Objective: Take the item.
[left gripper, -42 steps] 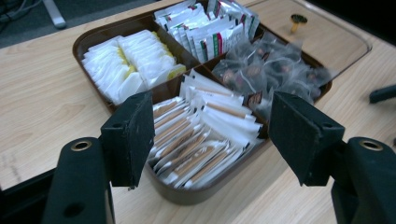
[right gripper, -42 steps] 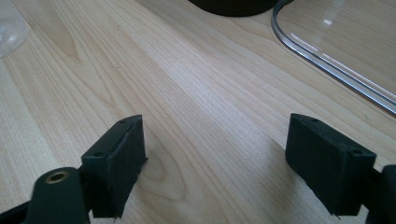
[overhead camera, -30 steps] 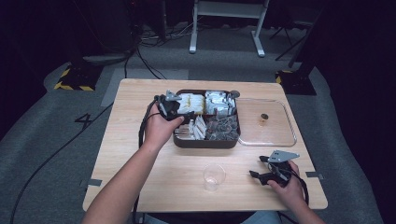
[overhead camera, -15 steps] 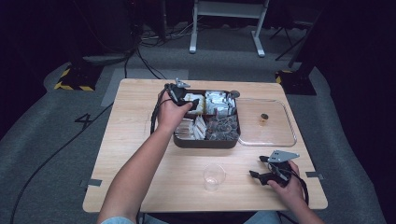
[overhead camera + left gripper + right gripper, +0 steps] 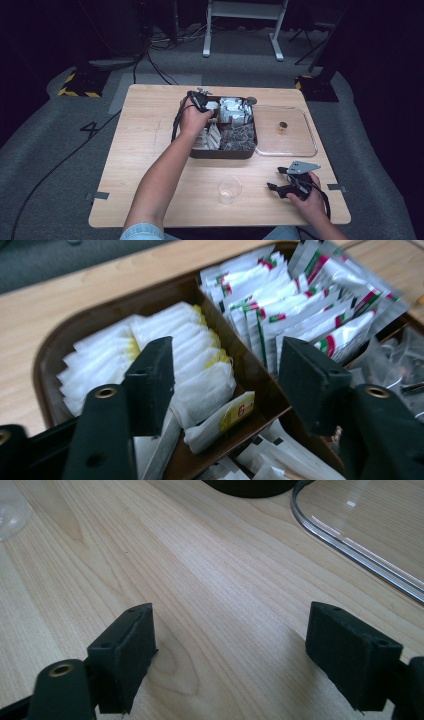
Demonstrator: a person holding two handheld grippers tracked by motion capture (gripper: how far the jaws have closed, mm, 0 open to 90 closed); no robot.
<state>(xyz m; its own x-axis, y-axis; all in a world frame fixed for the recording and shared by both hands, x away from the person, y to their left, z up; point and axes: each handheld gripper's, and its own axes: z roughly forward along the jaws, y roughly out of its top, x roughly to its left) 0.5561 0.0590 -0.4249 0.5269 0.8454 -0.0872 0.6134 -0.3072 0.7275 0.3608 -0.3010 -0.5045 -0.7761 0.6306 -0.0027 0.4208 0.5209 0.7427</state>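
Note:
A brown compartment tray [image 5: 220, 153] holds white tea bags with yellow tags [image 5: 170, 345], white sachets with red and green print [image 5: 280, 305] and silvery sachets [image 5: 345, 285]. My left gripper [image 5: 214, 112] hangs low over the tray's back left compartment. In the left gripper view its jaws [image 5: 225, 385] stand apart above the tea bags and the brown divider [image 5: 240, 360]; they have just been closing, and nothing is pressed between the pads. My right gripper [image 5: 276, 181] rests near the table's front right. In its own view it is the right gripper [image 5: 230, 650], open over bare wood.
A clear plastic cup [image 5: 229, 189] stands at the front middle, and its edge shows as the cup [image 5: 10, 510] at the top left. A clear lid [image 5: 300, 145] with a small dark knob [image 5: 283, 125] lies right of the tray; the lid's rim [image 5: 350, 555] runs ahead of the right gripper.
The left hand has moved from the tray's left edge toward the far side and to the right, over its back left compartment, and lower. The right hand has not moved.

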